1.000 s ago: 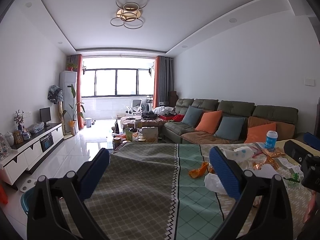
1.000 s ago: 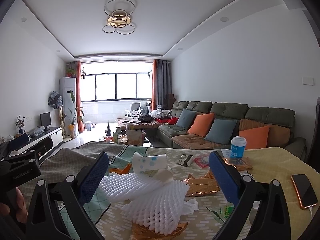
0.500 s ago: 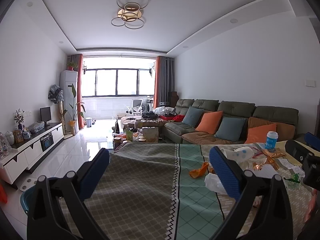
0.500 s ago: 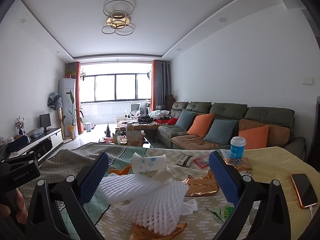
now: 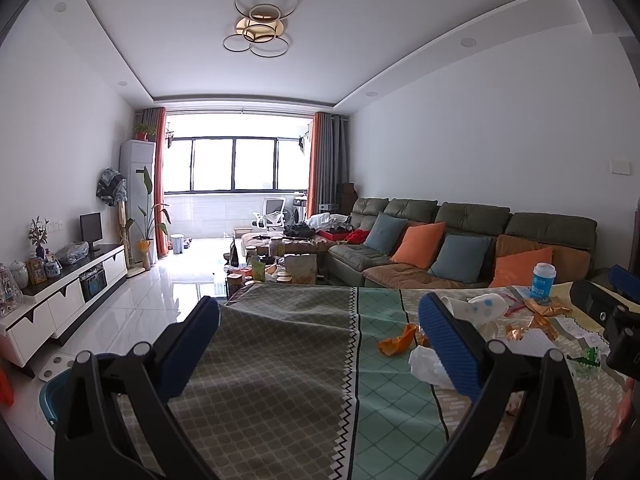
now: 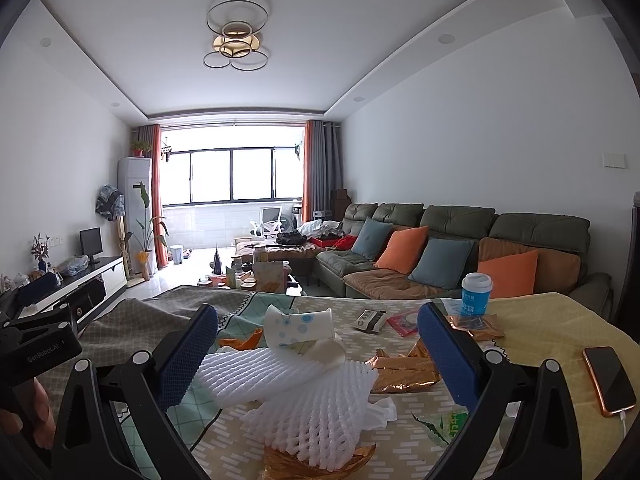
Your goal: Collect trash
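My right gripper (image 6: 318, 344), jaws wide and empty, faces foam netting (image 6: 288, 392) lying crosswise dead ahead; left gripper (image 5: 320, 336), equally agape, sits farther off.

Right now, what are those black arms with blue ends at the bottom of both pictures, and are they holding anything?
Those are grabbing tools, and a person holds one in each hand. Each tool has a small camera that looks out along its two blue fingers, so you get one picture from each.

The left tool is open and holds nothing; under it is a checked tablecloth. The right tool is open and empty too. It points at the rubbish pile: white foam nets, a spotted paper cup lying on its side, gold wrappers and an orange scrap.

A blue and white cup stands upright farther back, and a phone lies to the right, plugged into a cable.
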Action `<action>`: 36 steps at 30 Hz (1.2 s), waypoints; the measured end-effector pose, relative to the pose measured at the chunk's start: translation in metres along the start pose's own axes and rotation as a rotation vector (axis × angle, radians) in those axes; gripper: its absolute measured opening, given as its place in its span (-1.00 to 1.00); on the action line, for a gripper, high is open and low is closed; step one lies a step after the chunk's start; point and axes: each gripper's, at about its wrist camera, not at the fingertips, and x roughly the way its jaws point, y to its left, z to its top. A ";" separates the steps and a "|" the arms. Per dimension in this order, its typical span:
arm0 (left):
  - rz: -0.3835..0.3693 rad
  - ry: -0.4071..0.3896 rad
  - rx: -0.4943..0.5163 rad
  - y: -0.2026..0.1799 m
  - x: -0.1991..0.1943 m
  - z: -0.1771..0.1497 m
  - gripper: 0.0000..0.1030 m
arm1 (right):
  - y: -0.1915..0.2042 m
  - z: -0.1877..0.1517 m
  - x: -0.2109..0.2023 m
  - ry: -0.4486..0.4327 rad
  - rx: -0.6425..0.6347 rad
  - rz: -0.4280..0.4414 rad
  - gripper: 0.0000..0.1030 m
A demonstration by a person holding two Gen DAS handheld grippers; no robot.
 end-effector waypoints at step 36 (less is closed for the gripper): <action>-0.006 0.009 -0.007 -0.001 0.002 -0.005 0.93 | 0.001 -0.001 -0.002 0.004 0.005 0.006 0.93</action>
